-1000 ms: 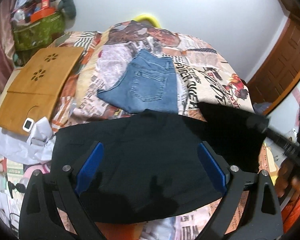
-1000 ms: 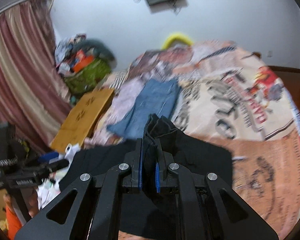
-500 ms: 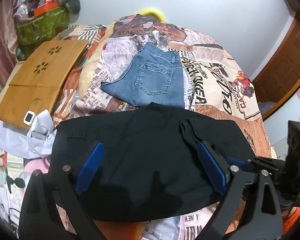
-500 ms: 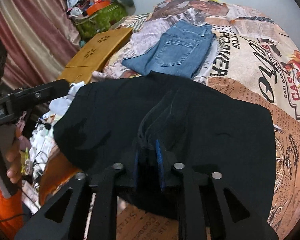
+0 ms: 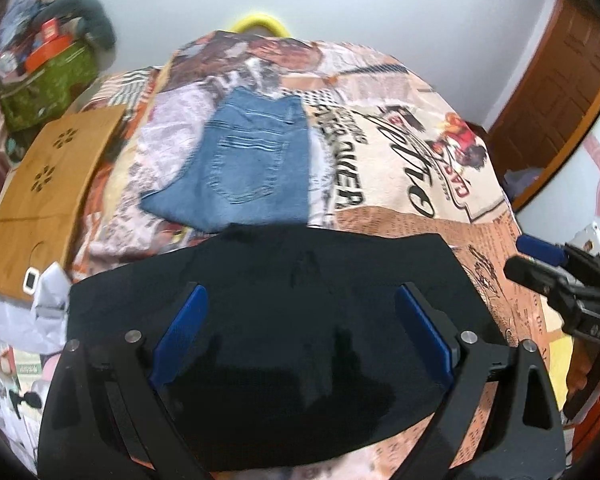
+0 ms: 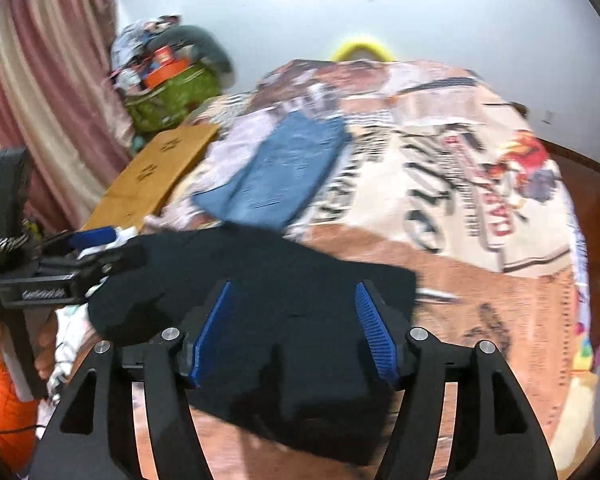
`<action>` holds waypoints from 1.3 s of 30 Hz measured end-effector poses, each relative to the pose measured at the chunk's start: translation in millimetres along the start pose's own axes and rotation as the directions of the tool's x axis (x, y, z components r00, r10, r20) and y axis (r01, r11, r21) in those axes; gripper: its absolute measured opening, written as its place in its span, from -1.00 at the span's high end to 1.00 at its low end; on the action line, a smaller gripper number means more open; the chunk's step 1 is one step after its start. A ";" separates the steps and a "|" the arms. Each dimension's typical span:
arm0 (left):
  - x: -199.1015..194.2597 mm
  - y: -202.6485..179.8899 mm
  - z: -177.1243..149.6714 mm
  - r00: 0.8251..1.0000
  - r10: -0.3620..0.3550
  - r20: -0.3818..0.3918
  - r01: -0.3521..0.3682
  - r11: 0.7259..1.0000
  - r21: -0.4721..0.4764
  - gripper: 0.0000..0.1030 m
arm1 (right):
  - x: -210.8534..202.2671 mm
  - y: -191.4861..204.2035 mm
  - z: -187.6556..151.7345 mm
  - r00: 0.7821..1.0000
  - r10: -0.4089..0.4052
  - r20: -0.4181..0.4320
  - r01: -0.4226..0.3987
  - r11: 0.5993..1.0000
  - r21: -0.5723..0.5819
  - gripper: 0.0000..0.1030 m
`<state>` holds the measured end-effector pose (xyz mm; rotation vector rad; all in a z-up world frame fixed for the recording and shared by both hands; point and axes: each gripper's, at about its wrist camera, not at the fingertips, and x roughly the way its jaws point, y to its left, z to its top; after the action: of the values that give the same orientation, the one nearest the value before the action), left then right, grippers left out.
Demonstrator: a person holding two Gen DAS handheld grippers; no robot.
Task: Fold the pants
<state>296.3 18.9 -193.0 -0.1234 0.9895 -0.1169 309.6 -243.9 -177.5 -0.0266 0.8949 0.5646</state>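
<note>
The black pants (image 5: 300, 320) lie folded flat on the near end of the bed (image 5: 400, 160), just in front of the folded jeans (image 5: 252, 168). The left claw (image 5: 300, 340) is spread wide above them and holds nothing. The right claw (image 6: 296, 332) has just been opening; it stands spread over the pants, with nothing pinched.

On the printed bedspread (image 5: 400, 184), large black letters ending in "OVER" are read, beside red letters "CAS" next to a black script word that cannot be made out. Its newsprint-style small print is too blurred.
</note>
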 end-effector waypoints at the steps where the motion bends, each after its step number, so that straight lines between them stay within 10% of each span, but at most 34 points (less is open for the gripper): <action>1: 7.8 -9.3 2.8 1.000 -0.005 -0.011 0.005 1.000 0.019 -0.85 | 2.3 -8.0 -0.5 1.000 -0.007 -0.012 0.007 1.000 0.005 -0.17; 16: 118.1 -63.7 -10.4 0.970 0.080 -0.230 -0.037 0.982 0.184 -0.92 | 95.0 -50.5 -22.9 0.969 0.020 -0.246 -0.025 1.000 -0.017 -0.17; 39: 57.0 -44.9 -56.1 0.975 0.156 -0.157 -0.122 0.971 0.206 -0.98 | 36.8 -49.2 -63.6 0.976 -0.053 -0.212 0.054 0.999 -0.001 -0.30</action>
<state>278.4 -37.0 -263.5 0.1391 1.1506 -0.0965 304.6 -285.2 -255.6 -0.1080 1.0999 0.5155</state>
